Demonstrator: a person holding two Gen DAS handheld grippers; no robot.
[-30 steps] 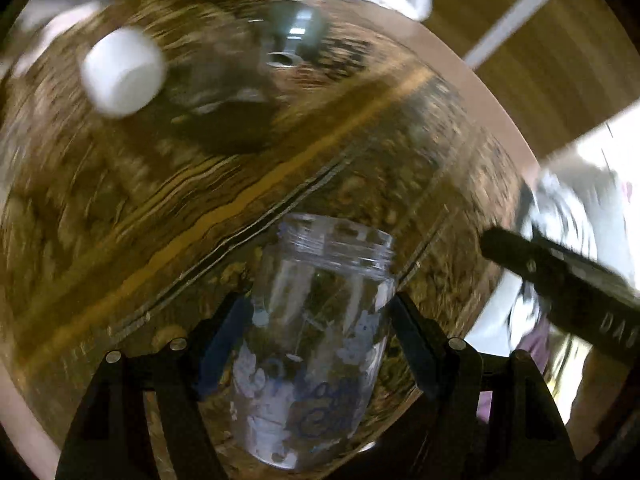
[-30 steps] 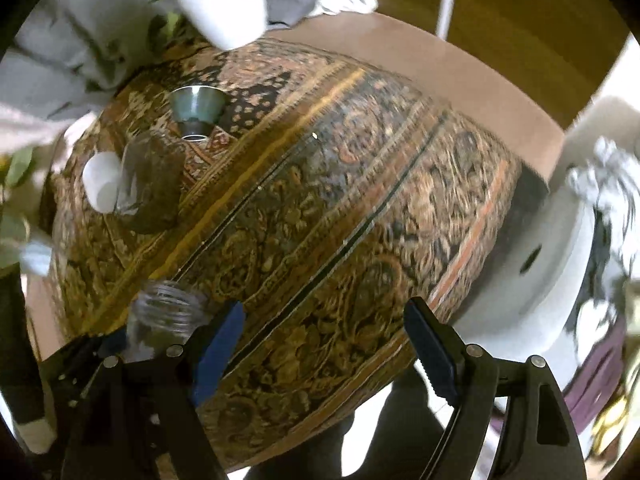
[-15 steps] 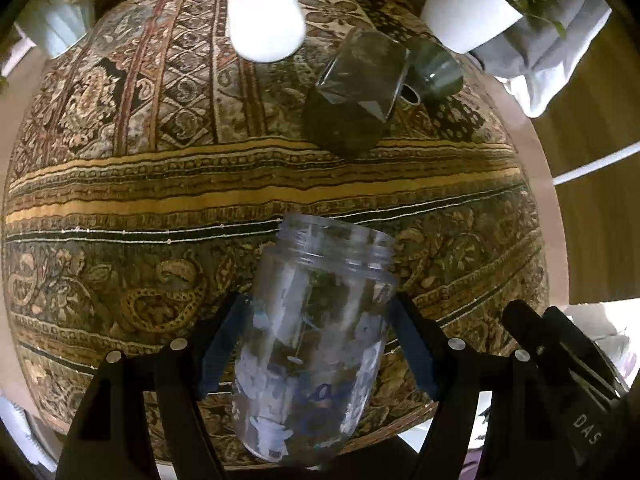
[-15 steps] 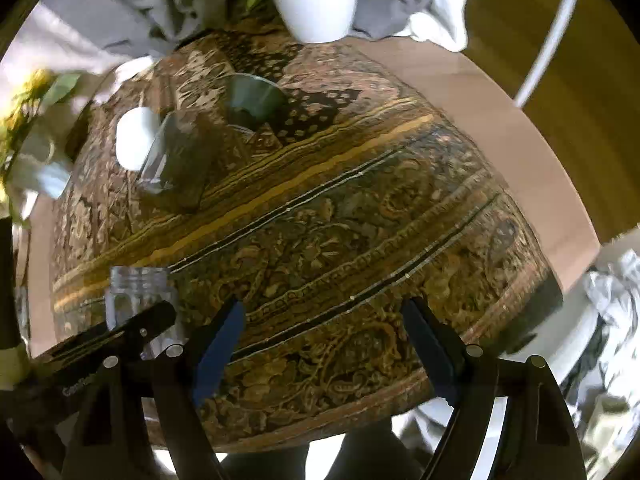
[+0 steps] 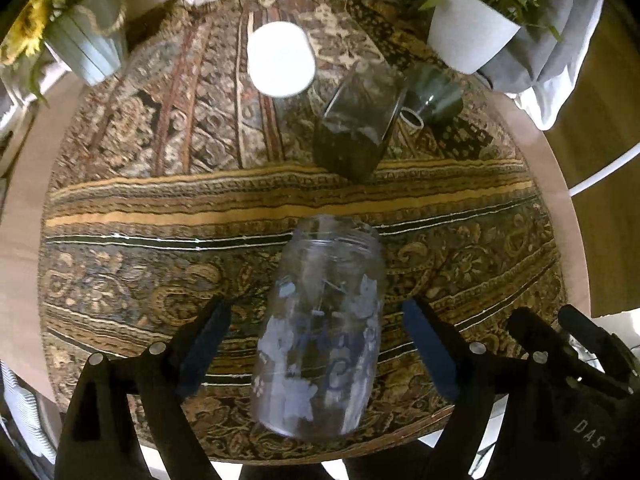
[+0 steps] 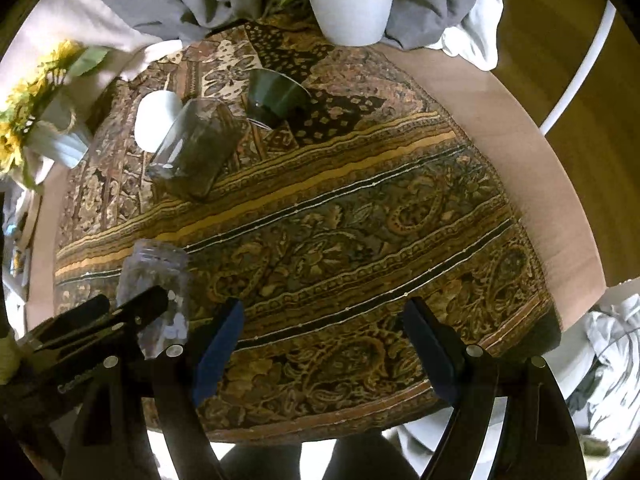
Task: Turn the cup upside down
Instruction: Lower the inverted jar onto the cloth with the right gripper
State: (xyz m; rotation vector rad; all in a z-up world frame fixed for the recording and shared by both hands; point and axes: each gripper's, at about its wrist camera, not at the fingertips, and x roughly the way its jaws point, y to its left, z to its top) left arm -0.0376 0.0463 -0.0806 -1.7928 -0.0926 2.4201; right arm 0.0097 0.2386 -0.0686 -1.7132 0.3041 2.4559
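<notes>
Printed glass jar between parted left tongs, mouth pointing away

The clear printed jar (image 5: 320,332) stands mouth-down on the patterned tablecloth (image 5: 460,248), its long axis along the left gripper (image 5: 318,352), whose blue pads sit apart from the glass; the right gripper (image 6: 322,356) is spread wide and holds nothing.

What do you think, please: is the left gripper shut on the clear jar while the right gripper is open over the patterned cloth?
Not quite: the left gripper is open, its fingers apart from the clear jar on both sides, as the left wrist view shows. The right gripper is open over the patterned cloth.
</notes>
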